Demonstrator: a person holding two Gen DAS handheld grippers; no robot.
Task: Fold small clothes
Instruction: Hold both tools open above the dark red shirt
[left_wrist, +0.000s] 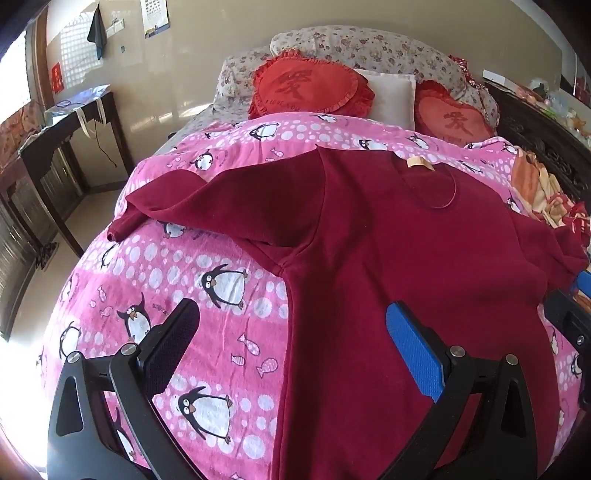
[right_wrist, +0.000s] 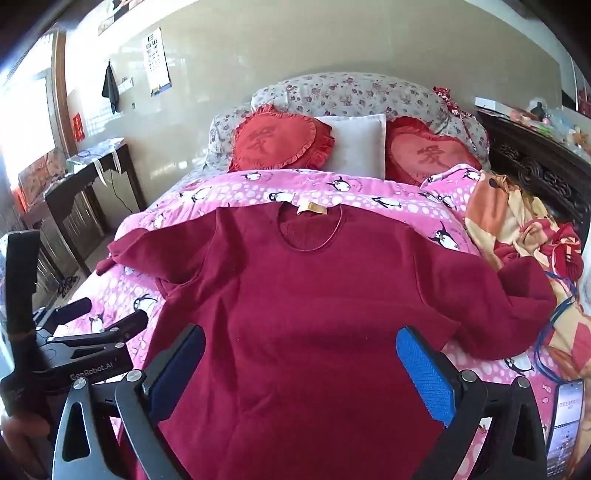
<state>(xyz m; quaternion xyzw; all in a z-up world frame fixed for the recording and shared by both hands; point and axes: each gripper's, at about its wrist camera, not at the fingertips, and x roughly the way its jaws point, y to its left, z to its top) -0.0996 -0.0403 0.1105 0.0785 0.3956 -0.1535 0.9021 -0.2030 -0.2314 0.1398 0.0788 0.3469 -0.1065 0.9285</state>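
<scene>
A dark red long-sleeved top (left_wrist: 388, 236) lies spread flat on the pink penguin quilt (left_wrist: 177, 280), collar and tan label (left_wrist: 419, 164) at the far end. Its left sleeve (left_wrist: 192, 206) is folded across itself. My left gripper (left_wrist: 295, 332) is open and empty, hovering over the top's left side seam near the hem. In the right wrist view the same top (right_wrist: 314, 295) fills the middle, and my right gripper (right_wrist: 301, 354) is open and empty above its lower body. The left gripper also shows in the right wrist view (right_wrist: 107, 321) at the left.
Two red heart cushions (right_wrist: 280, 142) and a white pillow (right_wrist: 354, 144) lie at the head of the bed. An orange patterned blanket (right_wrist: 517, 225) is bunched at the right. A phone (right_wrist: 565, 417) and blue cord lie at the right edge. A dark wooden desk (left_wrist: 66, 129) stands left.
</scene>
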